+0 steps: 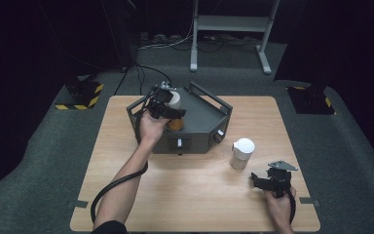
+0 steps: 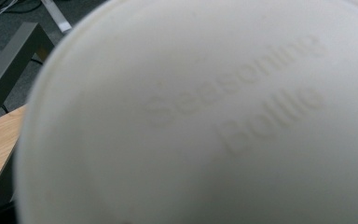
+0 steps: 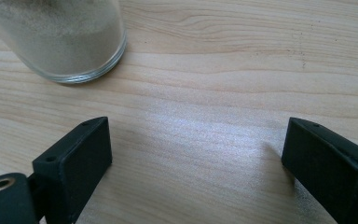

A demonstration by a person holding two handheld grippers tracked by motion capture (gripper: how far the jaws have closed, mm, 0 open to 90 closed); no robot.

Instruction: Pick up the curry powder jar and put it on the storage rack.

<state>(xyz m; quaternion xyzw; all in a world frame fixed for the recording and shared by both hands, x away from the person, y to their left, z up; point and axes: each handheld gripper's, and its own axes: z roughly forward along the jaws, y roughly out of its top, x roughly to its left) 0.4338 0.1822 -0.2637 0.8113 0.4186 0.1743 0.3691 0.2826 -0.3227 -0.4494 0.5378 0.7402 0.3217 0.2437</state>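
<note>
High view, tabletop: a light wooden tabletop stands on grey carpet, with a dark grey angular tray on its far half.
High view, left gripper: the left gripper is held over the left part of the tray, right at a white-capped bottle with an orange body that stands in the tray. Whether its jaws are clenched on that bottle cannot be told from here.
High view, right gripper: the right gripper rests low at the near right corner of the tabletop, a grey three-cornered plate on top of it.
High view, seasoning jar: a second jar with a white lid stands on the bare wood just right of the tray, between tray and right gripper, apart from both.
Left gripper view, cap: a white cap sits blurred and very close to the camera, with raised letters reading "Seasoning Bottle". A grey tray rail and a strip of wood show at the left edge. The jaws are hidden.
Right gripper view, jaws: the two black jaws stand wide apart, released, with nothing between them but wood grain.
Right gripper view, jar: the glass base of the jar, holding pale powder, stands upright at upper left, clear of the jaws.
</note>
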